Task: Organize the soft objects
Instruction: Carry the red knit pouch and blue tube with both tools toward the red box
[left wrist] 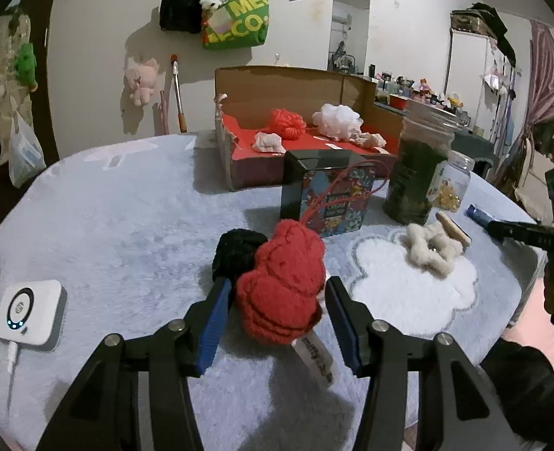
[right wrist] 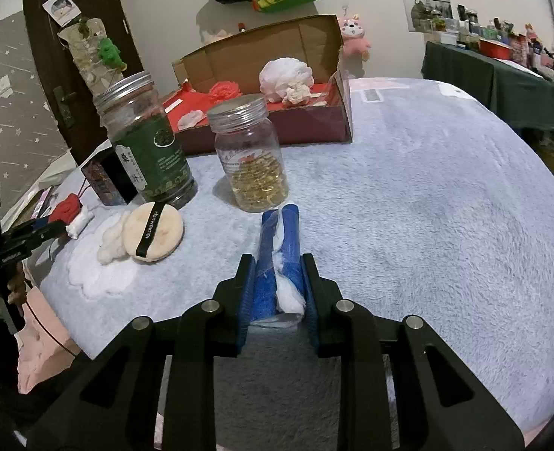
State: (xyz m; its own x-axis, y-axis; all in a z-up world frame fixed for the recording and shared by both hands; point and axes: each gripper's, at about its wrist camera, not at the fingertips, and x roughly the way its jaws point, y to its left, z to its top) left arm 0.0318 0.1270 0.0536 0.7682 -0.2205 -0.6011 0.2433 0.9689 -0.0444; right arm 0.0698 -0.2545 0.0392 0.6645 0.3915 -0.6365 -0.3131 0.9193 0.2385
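Observation:
A red knitted gourd-shaped plush [left wrist: 282, 282] lies on the fluffy table cover between the open jaws of my left gripper [left wrist: 277, 302], with a black plush ball [left wrist: 235, 251] beside it. My right gripper [right wrist: 277, 282] is shut on a blue pack of white cotton [right wrist: 280, 259], held low over the cover. A cardboard box with a red floor [left wrist: 239, 143] stands at the back and holds a red pompom [left wrist: 288, 122], a white mesh puff [left wrist: 337, 120] and small pale soft pieces. A cream fluffy scrunchie [left wrist: 431, 250] and a beige powder puff [right wrist: 153, 231] lie on a white cloud mat [left wrist: 408, 293].
A tall green-label jar [right wrist: 149, 150] and a small jar of yellow capsules [right wrist: 252, 161] stand mid-table. A patterned black tin [left wrist: 326, 191] stands behind the red plush. A white square device [left wrist: 31, 312] lies at the left. Bags and plush toys hang on the wall.

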